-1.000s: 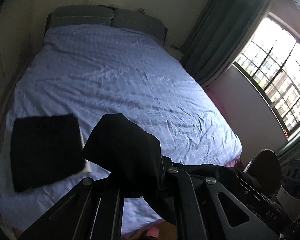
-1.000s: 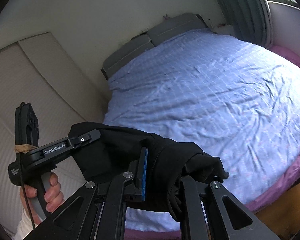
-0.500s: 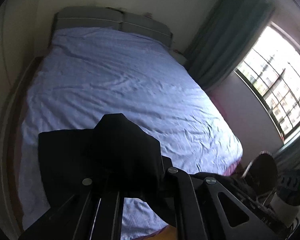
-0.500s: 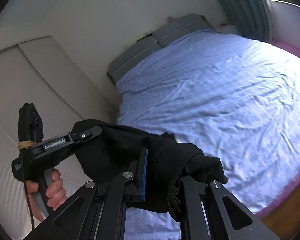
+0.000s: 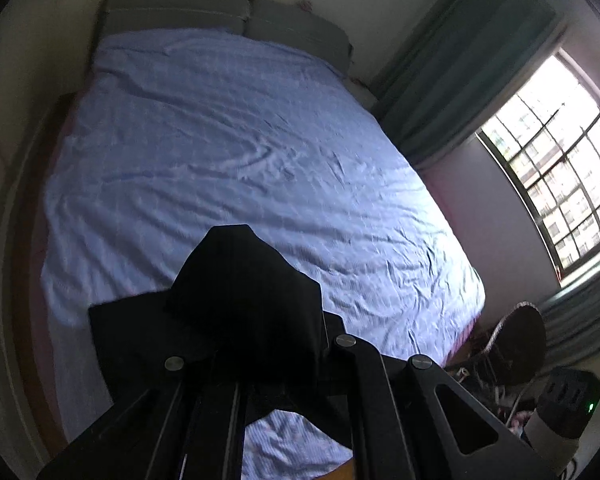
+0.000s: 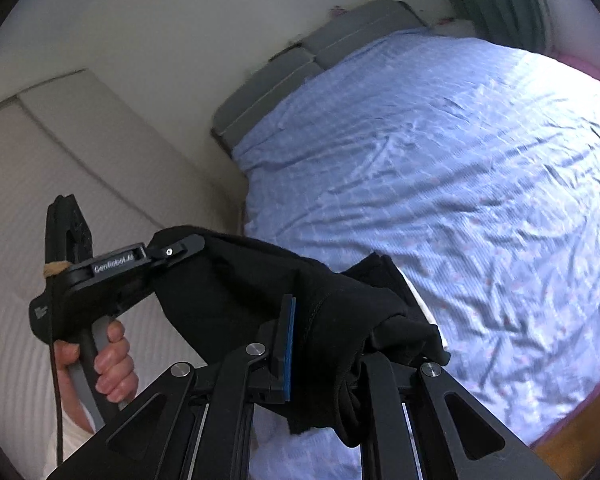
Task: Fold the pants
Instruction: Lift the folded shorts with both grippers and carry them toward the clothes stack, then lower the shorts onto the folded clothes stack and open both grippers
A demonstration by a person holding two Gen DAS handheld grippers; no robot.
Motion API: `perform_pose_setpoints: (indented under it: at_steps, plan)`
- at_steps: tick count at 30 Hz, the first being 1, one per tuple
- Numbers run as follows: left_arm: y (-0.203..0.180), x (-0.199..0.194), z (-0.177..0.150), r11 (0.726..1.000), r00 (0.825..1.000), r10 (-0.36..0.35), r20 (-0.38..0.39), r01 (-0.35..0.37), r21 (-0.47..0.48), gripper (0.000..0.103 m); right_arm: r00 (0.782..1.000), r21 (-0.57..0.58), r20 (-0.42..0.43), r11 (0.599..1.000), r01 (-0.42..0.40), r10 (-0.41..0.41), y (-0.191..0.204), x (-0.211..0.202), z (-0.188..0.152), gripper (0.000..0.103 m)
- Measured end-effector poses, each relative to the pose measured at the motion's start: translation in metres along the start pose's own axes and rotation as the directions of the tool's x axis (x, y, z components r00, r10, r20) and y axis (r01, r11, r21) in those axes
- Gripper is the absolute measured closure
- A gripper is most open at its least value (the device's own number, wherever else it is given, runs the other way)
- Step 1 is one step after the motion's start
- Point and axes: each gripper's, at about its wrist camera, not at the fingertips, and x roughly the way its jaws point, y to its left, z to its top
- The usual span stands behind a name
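The black pants [image 5: 244, 292] hang bunched between both grippers above the near edge of the bed. My left gripper [image 5: 256, 344] is shut on the pants; the cloth covers its fingertips. It also shows from the side in the right wrist view [image 6: 180, 252], held by a hand. My right gripper [image 6: 328, 344] is shut on the pants [image 6: 260, 292], with the cloth wadded between its blue-padded finger [image 6: 288, 340] and the other finger. A second dark folded garment [image 5: 120, 332] lies on the bed's near left corner, partly hidden behind the held pants.
The bed [image 5: 240, 160] has a wrinkled light blue sheet and grey pillows [image 5: 220, 20] at the far end. A window [image 5: 560, 184] and green curtain [image 5: 460, 60] are on the right. A dark chair and clutter [image 5: 520, 352] stand by the bed's right foot. A beige wall panel [image 6: 40, 184] is on the left.
Both grippers have risen and tilted with the pants still held. The folded dark garment on the bed has slid under and behind the held pants in the left wrist view.
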Motion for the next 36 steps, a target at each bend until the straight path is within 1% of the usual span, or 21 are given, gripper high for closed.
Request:
perform_pose_setpoints:
  at_steps: [3,6,8,9,10,11,12,13,15,17,19,21,25,27,29,30,31,32,33,35,36]
  plan:
    - [0.006,0.022,0.023,0.996,0.998,-0.049,-0.033,0.051,0.069,0.094,0.997,0.074,0.049,0.995,0.063,-0.066,0.004,0.018,0.002,0.092]
    - [0.024,0.038,0.03,0.985,0.995,-0.084,-0.06,0.091,0.144,0.094,0.992,0.145,0.078,0.985,0.091,-0.103,0.011,0.031,-0.006,0.092]
    - [0.04,0.049,0.024,0.977,0.995,-0.067,-0.076,0.081,0.198,0.093,0.988,0.189,0.073,0.975,0.12,-0.135,0.019,0.046,-0.021,0.092]
    - [0.059,0.065,0.015,0.971,0.993,-0.026,-0.111,0.052,0.235,0.093,0.986,0.218,0.062,0.966,0.14,-0.157,0.022,0.058,-0.033,0.092]
    - [0.068,0.075,0.009,0.968,0.99,-0.001,-0.139,0.035,0.247,0.093,0.984,0.256,0.03,0.953,0.161,-0.174,0.024,0.076,-0.051,0.092]
    - [0.093,0.098,-0.003,0.969,0.979,0.04,-0.2,0.01,0.245,0.093,0.983,0.29,-0.006,0.941,0.175,-0.181,0.022,0.093,-0.065,0.091]
    - [0.108,0.112,-0.012,0.971,0.969,0.064,-0.237,-0.006,0.238,0.093,0.982,0.327,-0.046,0.926,0.187,-0.182,0.02,0.11,-0.081,0.091]
    - [0.132,0.132,-0.023,0.974,0.953,0.097,-0.287,-0.032,0.222,0.093,0.98,0.356,-0.087,0.913,0.199,-0.179,0.018,0.131,-0.098,0.091]
    - [0.165,0.155,-0.039,0.977,0.932,0.134,-0.337,-0.067,0.204,0.094,0.965,0.394,-0.193,0.886,0.243,-0.179,0.013,0.175,-0.133,0.091]
    - [0.186,0.165,-0.052,0.972,0.928,0.154,-0.339,-0.081,0.219,0.093,0.954,0.401,-0.25,0.88,0.255,-0.162,0.014,0.204,-0.163,0.091]
    - [0.201,0.168,-0.061,0.97,0.929,0.157,-0.335,-0.081,0.23,0.093,0.946,0.361,-0.273,0.894,0.267,-0.172,0.021,0.222,-0.179,0.091]
    - [0.213,0.17,-0.063,0.972,0.928,0.152,-0.341,-0.077,0.222,0.092,0.943,0.349,-0.286,0.898,0.27,-0.172,0.023,0.232,-0.188,0.091]
    - [0.228,0.171,-0.056,0.979,0.921,0.131,-0.367,-0.062,0.193,0.088,0.938,0.384,-0.304,0.88,0.279,-0.165,0.021,0.246,-0.201,0.091]
    - [0.234,0.172,-0.055,0.979,0.911,0.143,-0.387,-0.072,0.191,0.084,0.935,0.378,-0.308,0.879,0.292,-0.178,0.023,0.251,-0.205,0.091]
    - [0.241,0.171,-0.051,0.979,0.907,0.166,-0.387,-0.103,0.177,0.075,0.929,0.371,-0.318,0.877,0.306,-0.19,0.028,0.255,-0.208,0.091]
    - [0.248,0.169,-0.047,0.981,0.907,0.177,-0.383,-0.133,0.138,0.07,0.925,0.363,-0.325,0.877,0.314,-0.197,0.028,0.257,-0.21,0.091]
    - [0.253,0.167,-0.043,0.982,0.906,0.187,-0.38,-0.161,0.099,0.063,0.918,0.355,-0.334,0.874,0.331,-0.212,0.028,0.258,-0.213,0.09]
    - [0.26,0.163,-0.038,0.978,0.906,0.207,-0.369,-0.2,0.058,0.059,0.91,0.349,-0.347,0.869,0.35,-0.227,0.027,0.26,-0.215,0.084]
    - [0.266,0.155,-0.032,0.966,0.906,0.25,-0.343,-0.255,0.031,0.059,0.899,0.341,-0.366,0.864,0.37,-0.241,0.025,0.261,-0.218,0.082]
    - [0.262,0.137,-0.027,0.927,0.895,0.375,-0.243,-0.363,0.094,0.058,0.87,0.331,-0.422,0.85,0.41,-0.255,0.019,0.266,-0.219,0.072]
    - [0.251,0.123,-0.028,0.887,0.875,0.453,-0.167,-0.426,0.176,0.057,0.859,0.328,-0.442,0.845,0.422,-0.257,0.017,0.266,-0.22,0.068]
